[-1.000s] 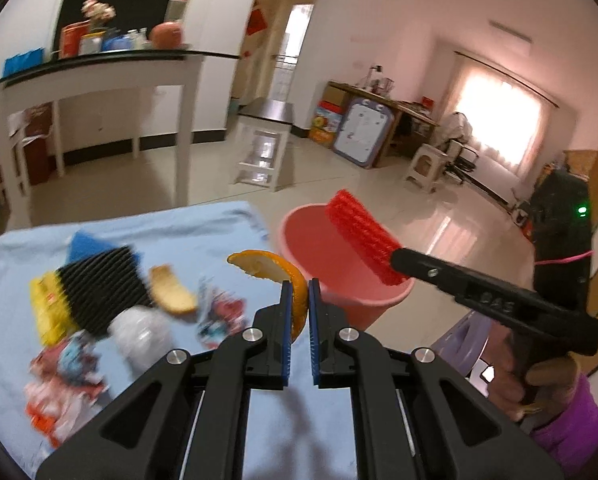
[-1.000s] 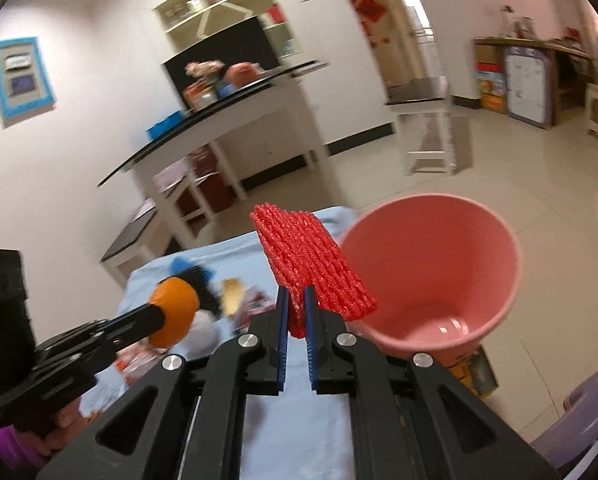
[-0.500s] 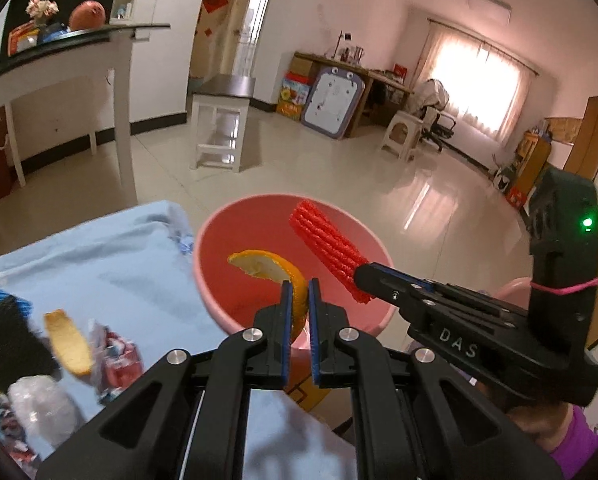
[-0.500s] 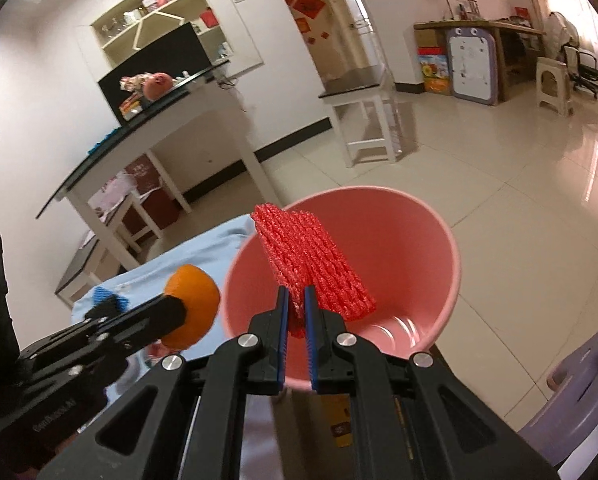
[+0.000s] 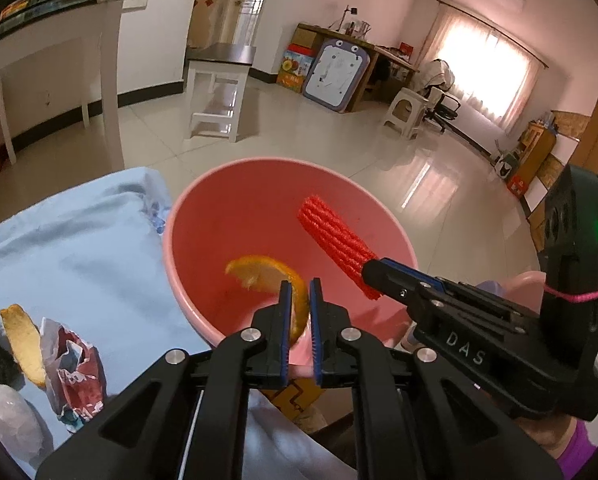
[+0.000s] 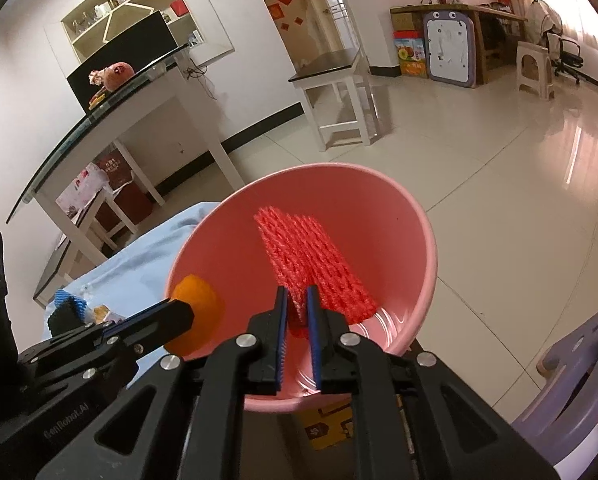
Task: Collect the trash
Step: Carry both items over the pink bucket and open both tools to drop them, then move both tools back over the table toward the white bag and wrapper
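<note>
Landmark: pink plastic bucket [image 5: 187, 280], standing against the edge of the table [image 5: 79, 248], which is covered in a light blue cloth.
Left of bucket, on the table: crumpled red-and-white wrapper [image 5: 77, 372], orange peel strip [image 5: 23, 344], clear crumpled plastic [image 5: 11, 420] at the frame edge, and a black-and-blue foam item [image 6: 65, 312]. None of these is collected yet.
Left gripper [image 5: 297, 312]: clamped on a curled piece of orange peel [image 5: 263, 276], held over the bucket's mouth, inside the line of the rim.
Right gripper [image 6: 297, 320]: clamped on a red foam fruit net [image 6: 311, 264], likewise held over the bucket's opening, to the right of the peel.
Bucket contents: the visible part of the bottom looks bare and glossy; no trash can be seen lying in it.
Progress: judged early. Two items are lifted and positioned for release; neither is dropped.
Remaining: release both items into the bucket, then fetch the four or so pieces left of it.
Risk: low, as both items hang well within the rim.
</note>
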Tool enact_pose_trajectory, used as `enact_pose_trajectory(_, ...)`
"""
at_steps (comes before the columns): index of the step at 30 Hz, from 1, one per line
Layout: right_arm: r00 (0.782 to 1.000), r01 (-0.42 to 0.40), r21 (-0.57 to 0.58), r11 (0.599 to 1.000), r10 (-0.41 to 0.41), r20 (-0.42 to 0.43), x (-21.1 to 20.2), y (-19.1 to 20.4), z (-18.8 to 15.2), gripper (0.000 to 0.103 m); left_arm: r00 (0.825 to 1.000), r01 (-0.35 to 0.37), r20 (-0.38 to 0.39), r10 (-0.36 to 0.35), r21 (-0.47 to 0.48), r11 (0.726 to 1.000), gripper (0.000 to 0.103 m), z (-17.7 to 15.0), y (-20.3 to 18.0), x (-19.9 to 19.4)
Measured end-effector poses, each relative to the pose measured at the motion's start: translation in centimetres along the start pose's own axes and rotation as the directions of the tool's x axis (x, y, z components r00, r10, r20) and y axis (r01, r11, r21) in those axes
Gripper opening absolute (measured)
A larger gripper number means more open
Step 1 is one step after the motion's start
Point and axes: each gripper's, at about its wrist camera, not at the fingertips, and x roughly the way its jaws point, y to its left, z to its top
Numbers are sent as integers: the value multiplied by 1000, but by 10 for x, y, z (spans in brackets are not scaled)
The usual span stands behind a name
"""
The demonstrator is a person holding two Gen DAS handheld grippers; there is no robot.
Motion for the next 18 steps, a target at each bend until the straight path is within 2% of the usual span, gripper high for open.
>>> enact_pose_trajectory(1,1000,2,0,1000,-2,1,0,5,-1,17,1000,1,1,-1,-12,1000,21,-3,0,-3)
enact_pose_trajectory(3,1000,11,0,1000,-11,6,-2,8,0,30,1000,2,3,-2,-28,1000,34,-2,3,-5)
enact_pose_trajectory(4,1000,13,1,1000,-13,12,-4,8,1,35,1000,4,9,-4,-32,999,35,-1,4,-8)
enact_pose_trajectory(12,998,9,-14,1000,-8,61,-26,20,1,40,997,9,72,-7,-32,999,35,2,7,-39)
enact_pose_trajectory(18,994,-26,-48,998,32,107,-55,40,-2,45,990,-1,142,6,-39,999,35,2,10,-79)
